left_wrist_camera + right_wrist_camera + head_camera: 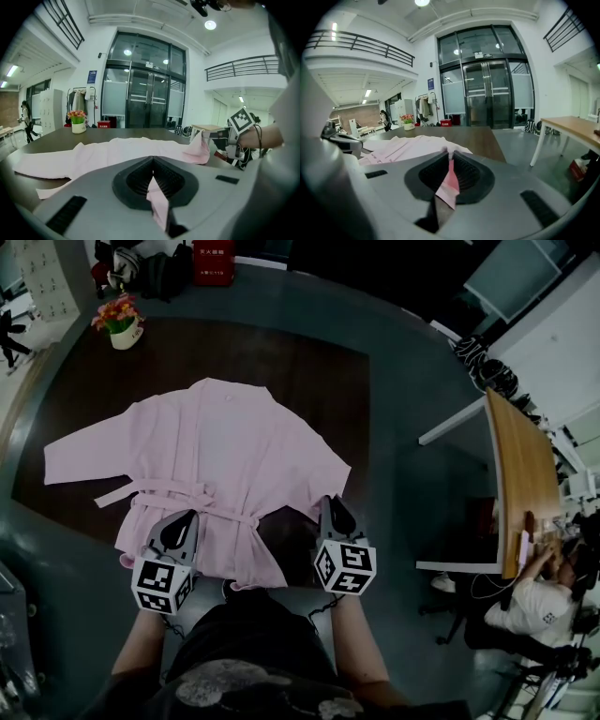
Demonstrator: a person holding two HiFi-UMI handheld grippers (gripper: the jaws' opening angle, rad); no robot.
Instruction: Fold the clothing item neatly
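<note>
Got a pink robe (225,442) on the table (309,362), front up, collar toward the table's far edge and hem at the near edge. Gripped at the bottom by both claws, down at that near edge. Left claw (180,532) pinched tight on the hem's left corner, right claw (335,517) pinched tight on the hem's right corner. Nothing loose about either grip. From the left gripper view, jaws pressed together with a thin strip of pink cloth squeezed between them and trailing out toward the camera. Same deal in the right gripper view, with a folded pink tab sticking out of the shut jaws.

Also visible from the left gripper view: the right claw (220,135) off to the side with its bit of robe pulled up off the table into a little peak. The rest lying low across the tabletop.

As for the robe itself: pale pink, thin fabric, mostly flat with a few soft creases. Belt (197,502) tied across the waist, one loose end trailing toward the table's left side. Left sleeve (80,460) stretched right out toward the table's left edge. Right sleeve (323,460) shorter-looking and bunched in closer to the body. Skirt part below the belt gathered narrow between the two claws.

Only other thing on the table worth a mention: a pot of flowers (120,322) at the far left corner, well apart from the robe.
</note>
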